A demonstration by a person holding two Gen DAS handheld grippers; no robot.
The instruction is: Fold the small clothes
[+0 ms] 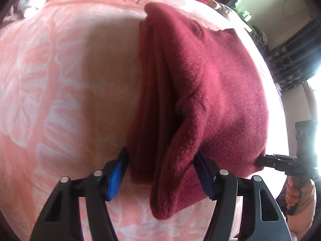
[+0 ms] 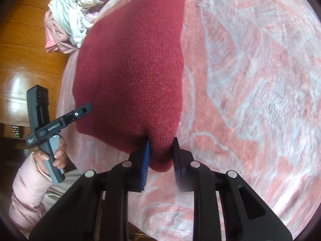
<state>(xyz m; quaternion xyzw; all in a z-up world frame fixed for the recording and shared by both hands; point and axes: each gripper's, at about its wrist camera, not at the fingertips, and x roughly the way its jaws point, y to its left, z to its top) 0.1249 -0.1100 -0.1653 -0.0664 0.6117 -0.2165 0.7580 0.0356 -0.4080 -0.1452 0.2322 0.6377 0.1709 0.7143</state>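
A pink blanket with a pale floral print covered the bed, and on it lay the dark red knitted garment, folded lengthwise with its near end bunched and lifted slightly off the blanket. In the right wrist view a heap of pale clothes sat at the far edge of the bed beside orange wooden panelling. The left gripper had its blue-padded fingers apart, straddling the garment's near folded edge, the cloth lying loosely between them without being pinched. The right gripper had its fingers drawn close on a corner of the garment, clamping the knit. A hand in a pink padded sleeve held the left gripper's handle
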